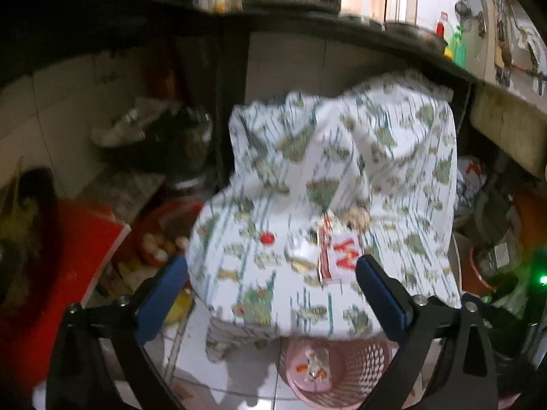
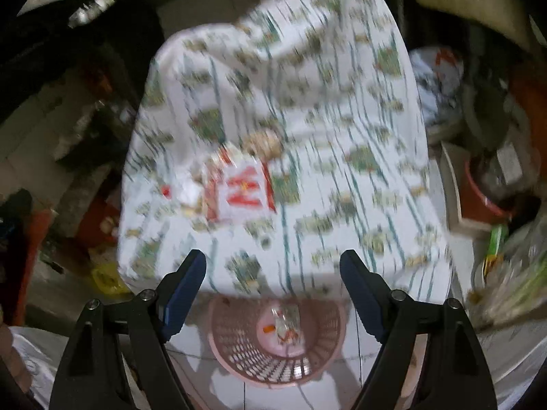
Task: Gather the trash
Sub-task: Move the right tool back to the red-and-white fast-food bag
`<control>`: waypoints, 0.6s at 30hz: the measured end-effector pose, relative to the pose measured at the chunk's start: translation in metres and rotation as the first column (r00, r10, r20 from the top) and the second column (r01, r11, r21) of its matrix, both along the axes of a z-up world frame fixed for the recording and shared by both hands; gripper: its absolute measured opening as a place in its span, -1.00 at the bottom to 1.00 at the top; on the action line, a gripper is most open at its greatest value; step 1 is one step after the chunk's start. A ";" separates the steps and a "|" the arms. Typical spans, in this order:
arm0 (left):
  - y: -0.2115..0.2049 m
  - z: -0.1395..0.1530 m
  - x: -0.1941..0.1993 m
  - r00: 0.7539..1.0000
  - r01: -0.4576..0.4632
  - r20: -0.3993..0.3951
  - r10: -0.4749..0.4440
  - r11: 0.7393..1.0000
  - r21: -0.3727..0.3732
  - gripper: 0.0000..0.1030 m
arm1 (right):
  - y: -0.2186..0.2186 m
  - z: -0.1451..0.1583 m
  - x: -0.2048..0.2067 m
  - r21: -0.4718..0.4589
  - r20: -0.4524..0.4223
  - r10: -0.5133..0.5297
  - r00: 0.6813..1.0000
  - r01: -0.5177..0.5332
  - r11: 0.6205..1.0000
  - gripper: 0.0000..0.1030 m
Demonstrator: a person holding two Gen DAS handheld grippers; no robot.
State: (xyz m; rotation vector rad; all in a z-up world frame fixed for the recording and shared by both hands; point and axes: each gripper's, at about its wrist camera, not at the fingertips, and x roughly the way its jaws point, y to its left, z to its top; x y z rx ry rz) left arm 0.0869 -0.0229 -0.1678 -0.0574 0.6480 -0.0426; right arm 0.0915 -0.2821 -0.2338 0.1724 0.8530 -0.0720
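A red and white wrapper (image 1: 338, 251) lies on a patterned white cloth (image 1: 307, 177) that covers a low surface; it also shows in the right wrist view (image 2: 241, 188). Beside it lie a small white scrap (image 1: 301, 251), a red cap (image 1: 266, 238) and a tan crumpled bit (image 1: 357, 218). A pink mesh basket (image 1: 338, 376) stands on the floor below the cloth's front edge, with some trash inside (image 2: 283, 324). My left gripper (image 1: 271, 273) is open and empty just before the wrapper. My right gripper (image 2: 273, 266) is open and empty above the basket (image 2: 239, 341).
A dark shelf (image 1: 307, 20) with a pot and jars runs overhead. A red board (image 1: 85, 239) and a bowl of eggs (image 1: 157, 242) stand at the left. Pots and bags (image 1: 495, 239) crowd the right. The floor (image 1: 239, 358) is white tile.
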 end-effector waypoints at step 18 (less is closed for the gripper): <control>0.042 0.058 0.084 0.990 -0.079 0.117 0.080 0.997 -0.018 1.00 | 0.001 0.104 0.051 -0.245 0.262 0.126 0.957 -0.060 0.968 1.00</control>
